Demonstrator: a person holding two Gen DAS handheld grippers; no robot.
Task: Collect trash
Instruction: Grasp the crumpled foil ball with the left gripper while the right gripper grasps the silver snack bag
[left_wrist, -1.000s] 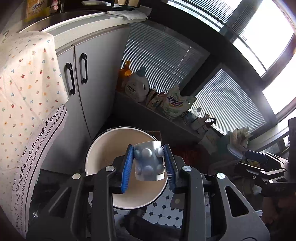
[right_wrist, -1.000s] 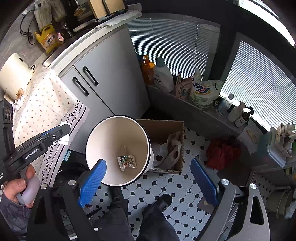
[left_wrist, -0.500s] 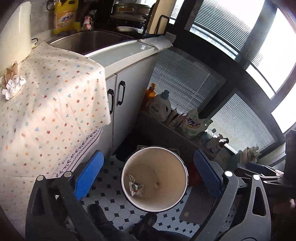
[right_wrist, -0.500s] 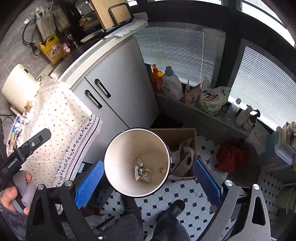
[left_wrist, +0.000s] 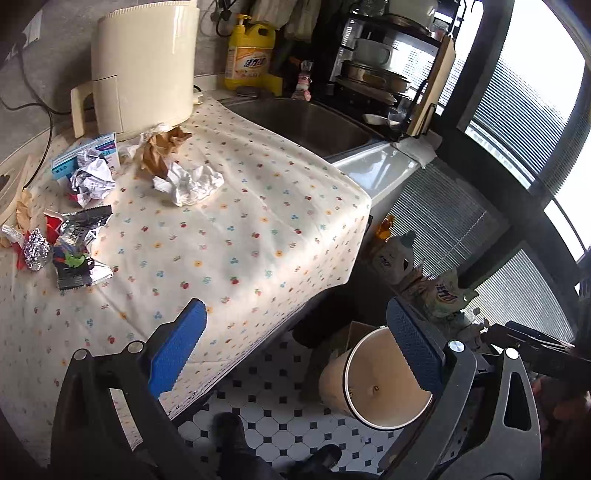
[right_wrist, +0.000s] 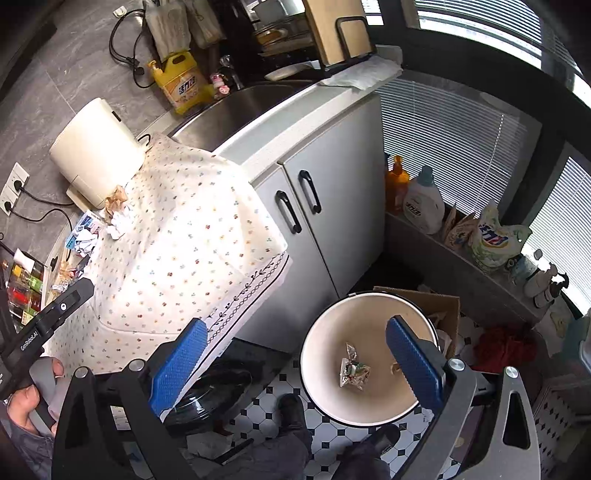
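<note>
Trash lies on the flowered tablecloth (left_wrist: 236, 236): a white crumpled tissue (left_wrist: 188, 182), brown crumpled paper (left_wrist: 162, 147), a white paper ball (left_wrist: 92, 179), a foil ball (left_wrist: 36, 249) and dark wrappers (left_wrist: 75, 254). The cream trash bin (right_wrist: 354, 354) stands on the tiled floor and holds a clear wrapper (right_wrist: 354, 371). My left gripper (left_wrist: 295, 347) is open and empty over the table's front edge. My right gripper (right_wrist: 295, 362) is open and empty above the floor, beside the bin. The bin also shows in the left wrist view (left_wrist: 373, 384).
A cream appliance (left_wrist: 144, 66), a blue-white box (left_wrist: 86, 153) and yellow detergent (left_wrist: 251, 55) stand at the back, next to the sink (left_wrist: 306, 122). A cardboard box (right_wrist: 439, 310) sits behind the bin. Detergent bottles (right_wrist: 423, 203) line the window ledge. White cabinet doors (right_wrist: 314, 221) face the floor.
My left gripper opened, dropping the blister pack it held over the bin, then swung up and left to face the table. My right gripper shifted left, so the bin now sits further right.
</note>
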